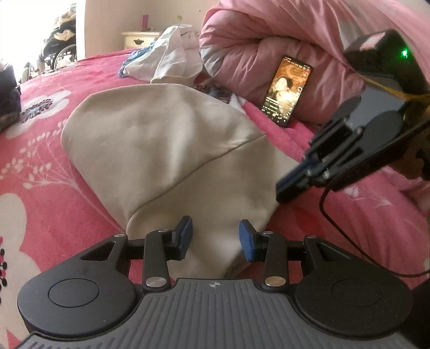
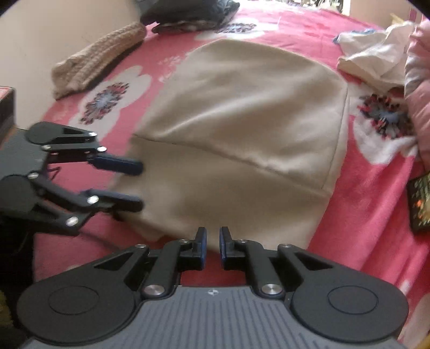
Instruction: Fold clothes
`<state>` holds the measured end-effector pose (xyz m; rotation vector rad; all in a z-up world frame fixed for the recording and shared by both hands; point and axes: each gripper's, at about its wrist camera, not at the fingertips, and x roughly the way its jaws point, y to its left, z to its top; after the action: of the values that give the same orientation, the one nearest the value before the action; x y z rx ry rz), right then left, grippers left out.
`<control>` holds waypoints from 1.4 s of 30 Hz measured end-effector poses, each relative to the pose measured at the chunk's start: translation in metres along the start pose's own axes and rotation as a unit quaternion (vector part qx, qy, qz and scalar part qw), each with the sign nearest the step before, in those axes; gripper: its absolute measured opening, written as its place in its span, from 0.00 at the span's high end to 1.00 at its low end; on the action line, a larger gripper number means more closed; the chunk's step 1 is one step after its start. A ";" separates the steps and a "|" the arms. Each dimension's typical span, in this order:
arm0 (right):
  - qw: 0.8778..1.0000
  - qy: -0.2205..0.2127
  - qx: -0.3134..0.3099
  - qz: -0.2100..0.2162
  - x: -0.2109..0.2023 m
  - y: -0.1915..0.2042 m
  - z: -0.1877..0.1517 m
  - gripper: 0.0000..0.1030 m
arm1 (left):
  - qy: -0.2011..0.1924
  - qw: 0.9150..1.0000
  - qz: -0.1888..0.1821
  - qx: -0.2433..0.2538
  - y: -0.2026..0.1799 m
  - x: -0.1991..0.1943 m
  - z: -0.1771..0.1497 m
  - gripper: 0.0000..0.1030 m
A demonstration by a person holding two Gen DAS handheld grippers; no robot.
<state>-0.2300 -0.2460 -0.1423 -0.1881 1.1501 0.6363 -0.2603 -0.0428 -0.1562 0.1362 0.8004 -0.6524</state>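
Note:
A beige garment (image 1: 166, 145) lies folded flat on the pink floral bedspread (image 1: 48, 209); it also fills the middle of the right wrist view (image 2: 242, 128). My left gripper (image 1: 215, 235) is open over the garment's near corner, its blue pads apart, holding nothing. It shows from the side in the right wrist view (image 2: 141, 185), at the garment's left edge. My right gripper (image 2: 212, 245) hovers at the garment's near edge with a narrow gap between the pads and nothing in it. It shows in the left wrist view (image 1: 285, 188) at the garment's right edge.
A lit phone (image 1: 286, 90) leans on a pink duvet (image 1: 282, 32). White and blue clothes (image 1: 172, 59) lie behind the garment. A knitted beige item (image 2: 99, 59) and dark clothes (image 2: 188, 13) lie at the bed's far side. A white nightstand (image 1: 139, 39) stands beyond.

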 end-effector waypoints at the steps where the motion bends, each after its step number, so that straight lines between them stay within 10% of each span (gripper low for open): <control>1: 1.000 0.016 -0.003 -0.008 0.010 -0.001 -0.005 0.90 | 0.000 1.000 0.001 0.001 -0.001 0.001 0.000 0.61; 10: 0.996 -0.049 0.068 0.021 -0.032 -0.038 0.005 0.93 | -0.032 0.997 0.014 -0.066 0.024 -0.044 0.027 0.54; 21: 0.980 -0.151 0.110 0.070 -0.063 -0.069 0.037 0.87 | 0.011 0.991 0.111 -0.070 0.035 0.001 0.056 0.53; 29: 0.998 -0.038 0.044 -0.032 0.016 -0.053 0.017 0.90 | 0.052 0.987 0.123 -0.085 0.039 0.014 0.057 0.52; 38: 0.989 -0.134 0.029 -0.050 -0.016 -0.045 0.054 0.88 | 0.088 0.980 0.136 -0.115 0.039 0.021 0.071 0.50; 42: 0.991 -0.108 0.013 -0.076 0.017 -0.050 0.049 0.92 | 0.102 0.977 0.141 -0.125 0.038 0.025 0.076 0.48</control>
<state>-0.1589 -0.2581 -0.1461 -0.1782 0.9243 0.4929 -0.1779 -0.0516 -0.1253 0.0868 1.0317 -0.2673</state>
